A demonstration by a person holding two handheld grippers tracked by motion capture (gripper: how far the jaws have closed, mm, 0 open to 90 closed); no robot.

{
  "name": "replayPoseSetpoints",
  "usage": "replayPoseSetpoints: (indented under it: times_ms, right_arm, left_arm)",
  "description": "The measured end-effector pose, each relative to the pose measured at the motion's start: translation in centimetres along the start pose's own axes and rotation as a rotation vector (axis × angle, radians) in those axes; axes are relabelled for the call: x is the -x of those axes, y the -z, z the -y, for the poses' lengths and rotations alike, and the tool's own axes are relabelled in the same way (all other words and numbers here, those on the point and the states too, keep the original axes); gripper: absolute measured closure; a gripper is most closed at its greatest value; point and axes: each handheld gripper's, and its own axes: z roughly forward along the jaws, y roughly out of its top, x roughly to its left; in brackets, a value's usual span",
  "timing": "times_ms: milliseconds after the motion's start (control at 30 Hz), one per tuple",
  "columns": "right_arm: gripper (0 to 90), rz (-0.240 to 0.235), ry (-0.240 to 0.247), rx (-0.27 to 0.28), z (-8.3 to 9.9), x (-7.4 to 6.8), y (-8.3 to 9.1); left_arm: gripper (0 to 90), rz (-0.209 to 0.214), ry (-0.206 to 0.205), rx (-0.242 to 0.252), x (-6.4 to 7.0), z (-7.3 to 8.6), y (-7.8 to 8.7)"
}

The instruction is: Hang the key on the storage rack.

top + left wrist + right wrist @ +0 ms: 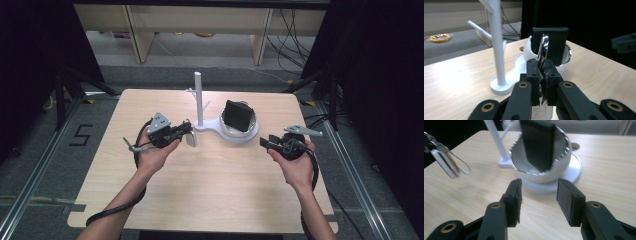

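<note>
The table is a light wood top, and the biggest thing on it is a white stand: a flat base with a thin upright pole that has short pegs sticking out, plus a round white bowl at the other end of the base. The bowl has a shiny metal rim, and a black wallet is standing up inside it, leaning against the wall. Can't tell if there's anything else in the bowl under it.

The left gripper sits just to the left of the pole's foot. Its jaws are closed down tight on a key fob, which is the thing being handled here. In the left gripper view, the fob's shiny metal loop pokes up past the fingertips, edge-on, with the wallet and bowl straight ahead behind it and the pole off to the left of the fingers. A pale flat tag hangs below the fingers in the same view.

The right gripper is held near the bowl's right side, not touching it. Its jaws stand wide apart with nothing between them. From the right gripper view, the bowl is right ahead of the fingertips, slightly above the gap, and the fob shows far off to the left of the fingers, well apart from them.
</note>
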Motion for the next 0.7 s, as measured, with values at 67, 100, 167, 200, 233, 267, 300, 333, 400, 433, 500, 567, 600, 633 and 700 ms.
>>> replayPoseSetpoints:
  times_ms: [67, 100, 167, 200, 233, 267, 300, 333, 400, 433, 500, 567, 600, 633, 700]
  right_arm:
    - [54.7, 0.018, -0.011, -0.001, 0.8, 0.7, 0.1]
    - [54.6, 0.032, -0.050, -0.013, 1.3, 0.7, 0.3]
    - [54.3, 0.015, -0.023, 0.021, 2.1, 1.3, 0.3]
    - [54.2, 0.018, -0.034, 0.030, 2.4, 1.2, 0.3]
    - [54.2, 0.018, -0.034, 0.030, 2.4, 1.2, 0.3]
    - [53.9, 0.024, -0.021, 0.045, 2.7, 1.3, 0.2]
    - [53.1, 0.008, -0.009, 0.054, 3.1, 1.5, 0.3]
    - [52.6, 0.023, -0.022, 0.057, 3.2, 1.3, 0.4]
    - [51.5, 0.011, -0.015, 0.079, 3.4, 1.3, 0.4]
    - [50.7, 0.009, 0.011, 0.099, 3.4, 1.6, 0.4]
    - [49.9, 0.019, 0.024, 0.117, 3.6, 1.8, 0.4]
    - [49.3, 0.035, -0.010, 0.121, 4.0, 1.6, 0.4]
    - [49.3, 0.035, -0.010, 0.121, 4.0, 1.6, 0.4]
    - [49.0, 0.047, 0.001, 0.133, 4.4, 1.8, 0.3]
    - [48.9, 0.060, 0.036, 0.130, 4.7, 2.1, 0.0]
  left_arm:
    - [85.1, -0.014, 0.001, 0.003, -0.4, 0.0, 0.2]
    - [85.1, -0.021, 0.002, 0.002, -0.5, 0.0, 0.3]
    - [85.1, -0.033, 0.000, 0.002, -0.9, 0.0, 0.4]
    - [85.1, -0.041, 0.001, 0.000, -1.1, 0.0, 0.5]
    - [85.1, -0.041, 0.001, 0.000, -1.1, 0.0, 0.5]
    - [85.1, -0.048, 0.003, 0.003, -1.3, 0.0, 0.5]
    - [85.0, -0.058, 0.005, 0.005, -1.6, 0.0, 0.6]
    - [85.1, -0.065, 0.008, 0.006, -1.8, 0.0, 0.6]
    - [85.1, -0.081, 0.005, 0.008, -2.2, -0.2, 0.6]
    - [85.0, -0.094, 0.011, 0.008, -2.4, -0.2, 0.5]
    - [85.0, -0.114, 0.017, 0.007, -2.7, -0.3, 0.5]
    - [85.1, -0.132, 0.016, 0.005, -3.0, -0.5, 0.3]
    - [85.1, -0.132, 0.016, 0.005, -3.0, -0.5, 0.3]
    - [85.0, -0.150, 0.023, 0.013, -3.2, -0.7, 0.1]
    - [85.0, -0.167, 0.019, 0.018, -3.3, -1.1, -0.2]
